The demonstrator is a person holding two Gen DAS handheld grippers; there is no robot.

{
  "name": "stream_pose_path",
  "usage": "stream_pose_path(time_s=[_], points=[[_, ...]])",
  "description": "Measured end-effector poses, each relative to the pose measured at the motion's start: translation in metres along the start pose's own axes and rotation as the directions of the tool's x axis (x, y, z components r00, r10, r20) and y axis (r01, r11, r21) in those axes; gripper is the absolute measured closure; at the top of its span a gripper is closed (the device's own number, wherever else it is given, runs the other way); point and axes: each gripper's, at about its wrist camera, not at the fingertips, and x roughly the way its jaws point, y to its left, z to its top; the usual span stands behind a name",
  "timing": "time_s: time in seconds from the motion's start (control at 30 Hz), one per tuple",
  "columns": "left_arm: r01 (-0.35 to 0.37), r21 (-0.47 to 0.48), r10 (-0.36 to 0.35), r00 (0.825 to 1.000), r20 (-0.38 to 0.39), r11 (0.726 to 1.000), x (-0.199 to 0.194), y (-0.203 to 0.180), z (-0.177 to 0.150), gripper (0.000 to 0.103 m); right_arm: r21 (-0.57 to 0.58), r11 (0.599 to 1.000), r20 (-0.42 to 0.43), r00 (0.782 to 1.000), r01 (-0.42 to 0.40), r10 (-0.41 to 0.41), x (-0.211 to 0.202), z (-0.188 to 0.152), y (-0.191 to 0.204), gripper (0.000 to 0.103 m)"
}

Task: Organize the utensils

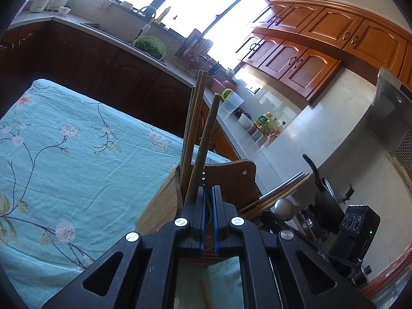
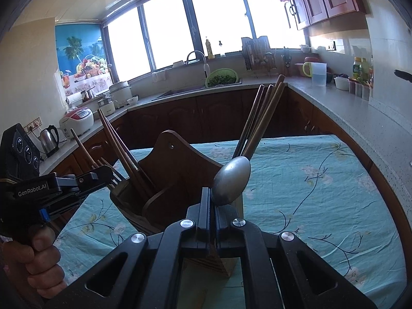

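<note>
On the left of the right wrist view we see our left black two-finger gripper (image 2: 113, 177), its fingers closed on a wooden fork (image 2: 109, 171) whose tines poke past the tips beside the holder's left edge. Just right of it stands the dark brown wooden utensil holder (image 2: 177, 164) on the light blue floral tablecloth (image 2: 322, 180), with brown wooden chopsticks (image 2: 121, 149) leaning out of its left compartment. Further right, our right black gripper (image 2: 211, 200) is clamped on the handle of a dull metal spoon (image 2: 231, 180), bowl up, directly over the holder. Behind the spoon a second bundle of dark chopsticks (image 2: 260, 121) slants up to the right. In the left wrist view, our left gripper (image 1: 209, 193) has its blue-padded fingers nearly together.
</note>
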Motion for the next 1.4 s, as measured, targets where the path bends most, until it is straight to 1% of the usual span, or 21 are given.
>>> stream_pose_path(time_s=[0.07,0.2,0.23,0.33,0.4,0.43,0.5,0.6,0.63,0.7,0.73,0.77,0.8,0.83,0.87,0.9,0.97,1.13,1.27,1.33,1.4], points=[[-0.004,-0.005,0.004,1.000,-0.005,1.000,-0.001,0.000,0.000,0.100,0.006,1.000,-0.001,1.000,0.004,-0.004,-0.001,0.001,-0.001,0.096],[-0.018,-0.017,0.018,1.000,-0.017,1.000,-0.005,-0.003,-0.001,0.100,0.039,0.999,-0.001,1.000,-0.004,0.004,-0.005,0.000,-0.007,0.095],[-0.019,-0.018,0.018,1.000,-0.018,1.000,-0.007,-0.004,-0.002,0.097,0.045,0.999,0.000,1.000,-0.004,0.004,-0.007,-0.001,-0.008,0.094],[-0.018,-0.023,0.018,1.000,-0.017,1.000,-0.014,-0.006,-0.005,0.090,0.059,0.998,0.011,1.000,0.003,-0.004,-0.013,-0.003,-0.010,0.086],[-0.023,-0.028,0.023,1.000,-0.013,0.999,-0.020,-0.007,-0.008,0.085,0.072,0.997,0.018,1.000,0.000,-0.001,-0.019,-0.004,-0.012,0.077],[-0.023,-0.030,0.023,1.000,-0.010,0.999,-0.022,-0.007,-0.008,0.083,0.076,0.997,0.021,1.000,0.001,-0.002,-0.021,-0.005,-0.013,0.077],[-0.032,-0.036,0.031,0.999,-0.008,0.999,-0.028,-0.007,-0.011,0.083,0.086,0.996,0.028,1.000,0.002,-0.004,-0.027,-0.006,-0.015,0.071],[-0.043,-0.056,0.042,0.999,-0.006,0.997,-0.037,-0.003,-0.015,0.079,0.107,0.994,0.040,0.999,0.002,-0.007,-0.036,-0.010,-0.018,0.065],[-0.046,-0.063,0.046,0.999,-0.004,0.997,-0.041,-0.002,-0.017,0.075,0.114,0.993,0.045,0.999,0.004,-0.009,-0.039,-0.011,-0.020,0.064],[-0.057,-0.072,0.058,0.998,0.003,0.996,-0.050,0.000,-0.022,0.067,0.131,0.991,0.053,0.999,-0.001,-0.006,-0.046,-0.014,-0.023,0.056],[-0.066,-0.073,0.067,0.998,0.008,0.995,-0.055,0.001,-0.025,0.059,0.141,0.990,0.057,0.998,-0.005,-0.003,-0.049,-0.016,-0.024,0.053],[-0.080,-0.075,0.081,0.997,0.012,0.994,-0.061,0.002,-0.028,0.049,0.149,0.989,0.062,0.998,-0.008,-0.001,-0.053,-0.018,-0.024,0.047],[-0.101,-0.078,0.102,0.995,0.014,0.992,-0.067,0.003,-0.032,0.043,0.155,0.988,0.069,0.998,-0.013,0.002,-0.057,-0.022,-0.023,0.041],[-0.126,-0.083,0.128,0.992,0.014,0.988,-0.073,0.004,-0.035,0.030,0.156,0.988,0.078,0.997,-0.016,0.004,-0.062,-0.025,-0.023,0.037],[-0.147,-0.093,0.149,0.989,0.017,0.985,-0.081,0.005,-0.040,0.024,0.153,0.988,0.088,0.996,-0.015,0.001,-0.066,-0.029,-0.022,0.028],[-0.154,-0.103,0.157,0.987,0.020,0.983,-0.088,0.007,-0.046,0.023,0.147,0.989,0.100,0.995,-0.009,-0.006,-0.071,-0.034,-0.018,0.022],[-0.161,-0.121,0.164,0.986,0.014,0.979,-0.101,0.011,-0.057,0.023,0.134,0.991,0.120,0.993,-0.004,-0.012,-0.080,-0.044,-0.013,0.018],[-0.199,-0.133,0.203,0.979,0.016,0.971,-0.135,0.014,-0.082,0.023,0.130,0.991,0.111,0.994,-0.014,-0.001,-0.094,-0.069,-0.003,0.016],[-0.221,-0.107,0.225,0.974,0.027,0.969,-0.160,0.008,-0.102,0.023,0.139,0.990,0.111,0.994,-0.001,-0.014,-0.106,-0.089,0.005,0.016],[-0.238,-0.067,0.242,0.969,0.043,0.969,-0.172,0.000,-0.113,0.023,0.146,0.989,0.115,0.993,-0.011,-0.006,-0.113,-0.100,0.009,0.016],[-0.262,-0.024,0.263,0.964,0.050,0.965,-0.182,-0.007,-0.124,0.023,0.143,0.990,0.111,0.994,-0.013,-0.003,-0.118,-0.108,0.014,0.012]])
